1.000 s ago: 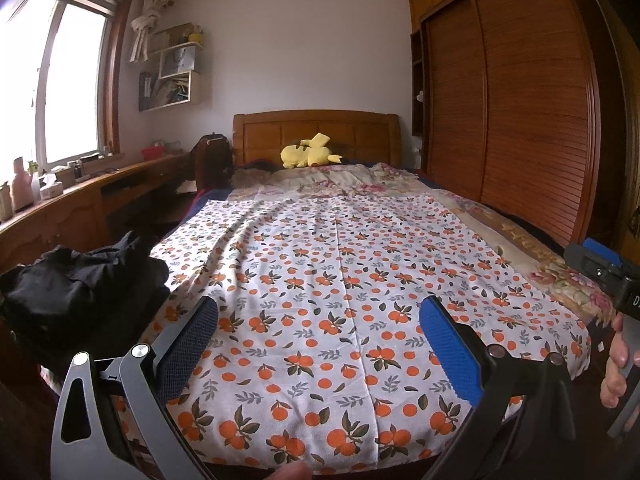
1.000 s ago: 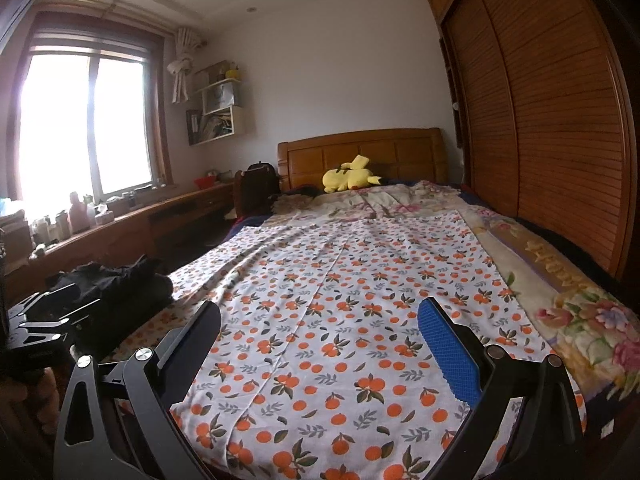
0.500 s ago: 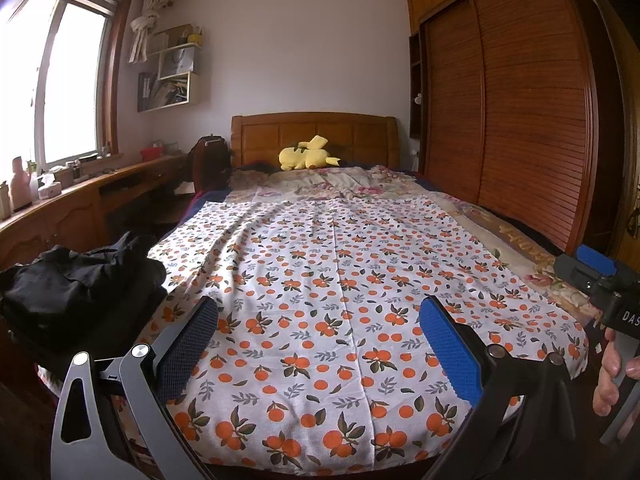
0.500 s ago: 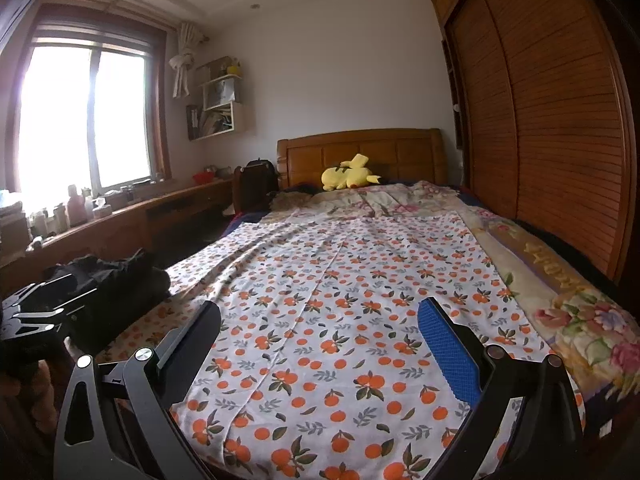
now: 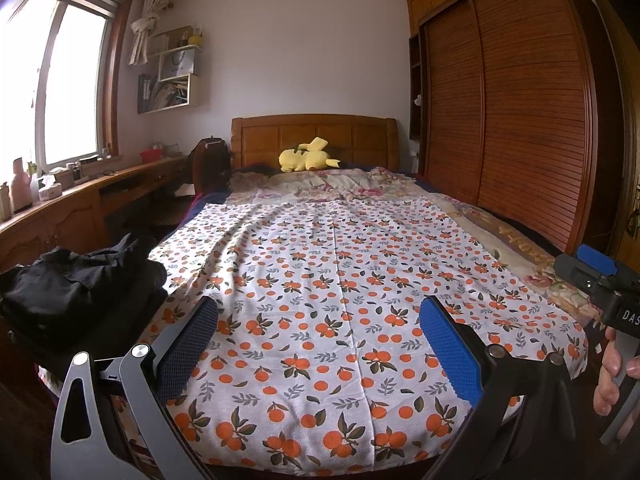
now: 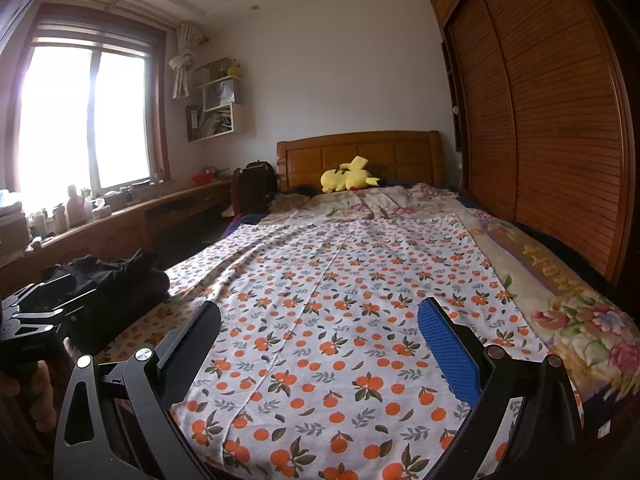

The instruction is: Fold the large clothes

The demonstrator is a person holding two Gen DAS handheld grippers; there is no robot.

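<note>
A large white cloth with an orange-fruit print [image 5: 332, 280] lies spread flat over the bed; it also shows in the right wrist view [image 6: 340, 304]. My left gripper [image 5: 318, 336] is open and empty, held in the air before the cloth's near edge. My right gripper [image 6: 320, 340] is open and empty too, at about the same distance. The right gripper also shows at the right edge of the left wrist view [image 5: 600, 280], and the left gripper at the left edge of the right wrist view [image 6: 36, 316].
A black pile of clothes [image 5: 76, 292] sits at the bed's left. A floral quilt [image 6: 580, 312] lies under the cloth on the right. A yellow plush toy [image 5: 306, 158] rests at the headboard. A wooden wardrobe [image 5: 520, 120] stands to the right and a desk [image 5: 80, 200] runs under the window.
Both grippers have drawn back and tilted slightly upward from the bed's foot, so more of the ceiling shows. The cloth has not moved. Both stay open.
</note>
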